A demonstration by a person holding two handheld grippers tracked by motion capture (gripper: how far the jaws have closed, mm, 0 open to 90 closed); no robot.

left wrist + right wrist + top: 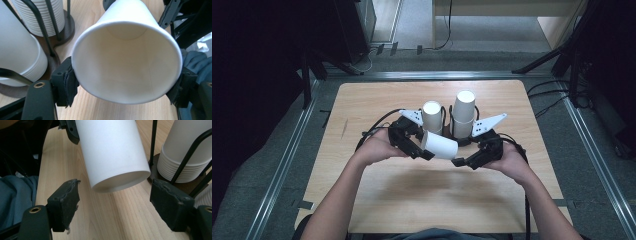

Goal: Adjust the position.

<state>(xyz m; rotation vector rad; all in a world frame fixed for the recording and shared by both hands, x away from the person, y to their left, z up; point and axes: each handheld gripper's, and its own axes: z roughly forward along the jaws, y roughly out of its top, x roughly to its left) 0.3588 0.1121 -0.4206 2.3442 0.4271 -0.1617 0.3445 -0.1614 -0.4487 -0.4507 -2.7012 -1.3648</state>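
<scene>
A single white paper cup [440,145] lies on its side above the wooden table [377,100], with my left gripper [422,148] shut on it near the rim. In the left gripper view the cup's open mouth [125,62] faces the camera, and both pads [68,85] press its wall. My right gripper [463,159] stands open at the cup's closed end. In the right gripper view the cup's base [120,180] hangs just beyond and above the gap between the wide-apart pads [64,203], touching neither.
Two stacks of upturned white cups [432,116] [463,113] stand in black wire holders just behind the grippers, at the table's middle. They show close by at the left [20,52] and at the right [183,152]. The person's forearms come in from the near edge.
</scene>
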